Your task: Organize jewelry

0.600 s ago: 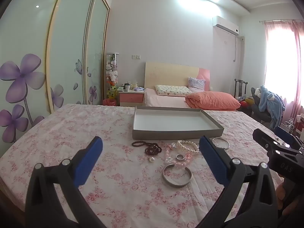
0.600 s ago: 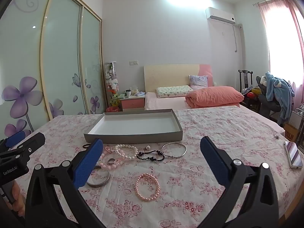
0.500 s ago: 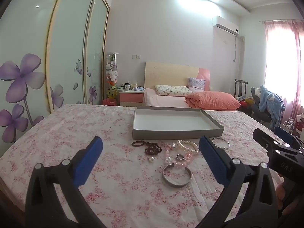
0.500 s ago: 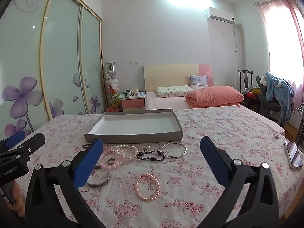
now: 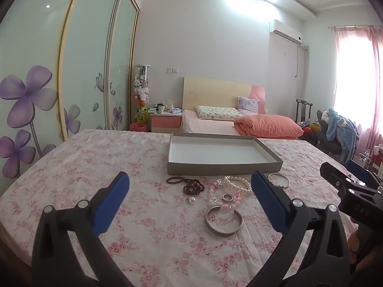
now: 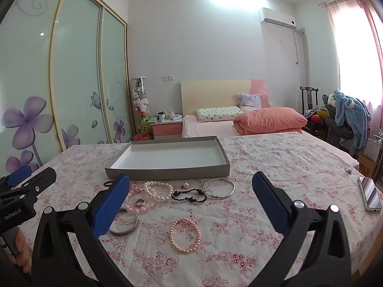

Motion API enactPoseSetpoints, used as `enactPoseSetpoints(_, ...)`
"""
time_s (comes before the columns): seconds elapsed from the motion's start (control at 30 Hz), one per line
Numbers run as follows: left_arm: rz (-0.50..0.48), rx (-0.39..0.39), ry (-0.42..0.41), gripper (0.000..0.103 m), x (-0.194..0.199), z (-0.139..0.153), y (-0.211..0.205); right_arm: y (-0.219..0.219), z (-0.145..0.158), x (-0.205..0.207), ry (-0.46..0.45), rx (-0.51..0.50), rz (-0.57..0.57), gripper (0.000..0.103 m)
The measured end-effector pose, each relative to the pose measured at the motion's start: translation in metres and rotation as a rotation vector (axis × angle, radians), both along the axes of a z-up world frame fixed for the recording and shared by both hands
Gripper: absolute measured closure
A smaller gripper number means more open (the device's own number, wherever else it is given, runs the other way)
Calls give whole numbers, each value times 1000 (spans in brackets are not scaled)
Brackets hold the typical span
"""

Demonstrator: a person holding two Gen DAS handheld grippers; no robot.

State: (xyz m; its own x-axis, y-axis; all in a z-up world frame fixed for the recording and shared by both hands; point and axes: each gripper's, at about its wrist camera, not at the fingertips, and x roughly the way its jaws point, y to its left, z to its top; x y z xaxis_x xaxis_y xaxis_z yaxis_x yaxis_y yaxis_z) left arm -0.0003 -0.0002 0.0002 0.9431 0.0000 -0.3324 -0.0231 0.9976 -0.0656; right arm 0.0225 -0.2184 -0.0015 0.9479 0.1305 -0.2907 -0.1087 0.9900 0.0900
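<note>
A shallow grey tray (image 5: pixel 225 167) (image 6: pixel 167 172) with a white floor lies bare on the floral cloth. In front of it lies loose jewelry: a dark bead string (image 5: pixel 191 185), a white pearl bracelet (image 5: pixel 237 184) (image 6: pixel 156 187), a wide silver bangle (image 5: pixel 223 220) (image 6: pixel 124 227), a thin silver bangle (image 5: pixel 278 181) (image 6: pixel 218 187), a ring (image 5: pixel 227 197) (image 6: pixel 140 202), a black bead bracelet (image 6: pixel 189 196) and a pink pearl bracelet (image 6: pixel 185 235). My left gripper (image 5: pixel 190 192) and right gripper (image 6: pixel 190 192) both stand open above the cloth with nothing between their blue pads.
A phone (image 6: pixel 370 193) lies near the table's right edge. Beyond the table stand a bed (image 5: pixel 239 124), a pink nightstand (image 5: pixel 165 122) and a chair with blue clothes (image 6: pixel 347 119). Glass wardrobe doors (image 5: pixel 71 71) line the left wall.
</note>
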Motion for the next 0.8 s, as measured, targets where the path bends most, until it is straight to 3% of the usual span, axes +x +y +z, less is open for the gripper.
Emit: enactPoseSetpoints(0.8,-1,-4,6,4,1,0,1,0,-2,1,5,3,0,2)
